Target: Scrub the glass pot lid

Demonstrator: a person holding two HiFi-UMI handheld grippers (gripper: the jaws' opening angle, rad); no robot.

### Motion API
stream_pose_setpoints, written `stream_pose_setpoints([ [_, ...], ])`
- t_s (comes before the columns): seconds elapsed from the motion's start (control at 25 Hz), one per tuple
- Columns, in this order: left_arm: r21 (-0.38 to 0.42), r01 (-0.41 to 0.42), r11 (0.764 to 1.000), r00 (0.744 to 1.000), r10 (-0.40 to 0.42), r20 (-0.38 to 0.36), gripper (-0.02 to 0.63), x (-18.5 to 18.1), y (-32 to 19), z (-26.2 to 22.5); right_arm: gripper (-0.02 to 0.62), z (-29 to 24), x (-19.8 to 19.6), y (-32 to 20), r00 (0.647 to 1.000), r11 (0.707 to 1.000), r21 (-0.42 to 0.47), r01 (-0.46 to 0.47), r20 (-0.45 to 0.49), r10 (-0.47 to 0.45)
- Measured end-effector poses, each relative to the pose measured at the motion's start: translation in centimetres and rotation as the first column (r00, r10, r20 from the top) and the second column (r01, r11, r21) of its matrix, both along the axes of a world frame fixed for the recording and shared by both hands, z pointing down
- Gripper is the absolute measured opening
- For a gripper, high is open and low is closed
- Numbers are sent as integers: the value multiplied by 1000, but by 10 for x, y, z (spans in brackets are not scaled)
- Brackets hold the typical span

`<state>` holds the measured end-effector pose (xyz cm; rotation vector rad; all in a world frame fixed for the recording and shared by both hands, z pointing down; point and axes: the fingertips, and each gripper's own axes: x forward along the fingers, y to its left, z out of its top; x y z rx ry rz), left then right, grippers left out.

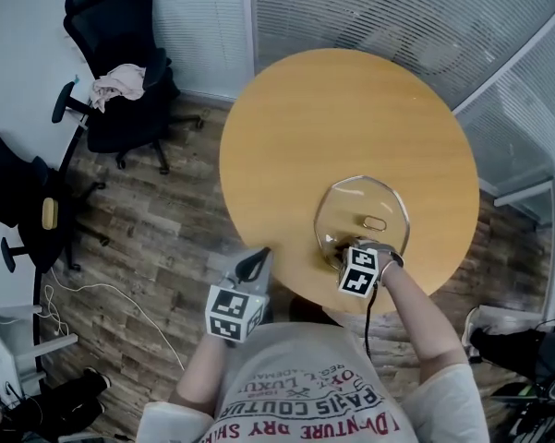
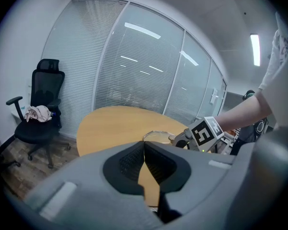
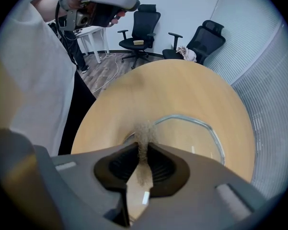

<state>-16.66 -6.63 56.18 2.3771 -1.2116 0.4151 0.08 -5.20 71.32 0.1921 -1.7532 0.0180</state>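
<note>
Left gripper (image 1: pixel 256 263): jaws together, nothing between; held near left, forearm bent close to torso. Right gripper (image 3: pixel 144 152): jaws clamped on tan pad (image 3: pixel 144 128); forearm extended forward, farther right.

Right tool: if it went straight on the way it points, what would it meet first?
Probably the glass lid; the pad held in the right tool seems to sit at its near rim.

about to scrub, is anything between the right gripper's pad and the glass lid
Nothing visible does. The right gripper, shut on a brownish scrub pad, sits at the near rim of the glass lid, with no other object between them on the table.
</note>
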Motion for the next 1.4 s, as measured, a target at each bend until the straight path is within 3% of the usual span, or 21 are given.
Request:
stream_pose_setpoints([
  [0.68, 4, -209, 978, 978, 209, 3, 8, 65, 4, 5, 61, 8, 49, 67, 985, 986, -48, -160, 55, 163],
  [0.96, 24, -276, 961, 961, 275, 11, 8, 92, -3, -1, 61, 0, 73, 70, 950, 956, -61, -288, 104, 293],
  [1.04, 31, -289, 957, 957, 289, 12, 8, 99, -5, -4, 61, -12, 78, 63, 919, 933, -54, -356, 162, 360],
  [1.24, 58, -314, 948, 949, 314, 9, 8, 117, -11, -14, 61, -57, 89, 37, 798, 849, -16, -528, 334, 502],
  [1.4, 82, -322, 943, 947, 322, 9, 8, 125, -20, -24, 61, -97, 93, 13, 622, 726, -13, -688, 505, 598],
])
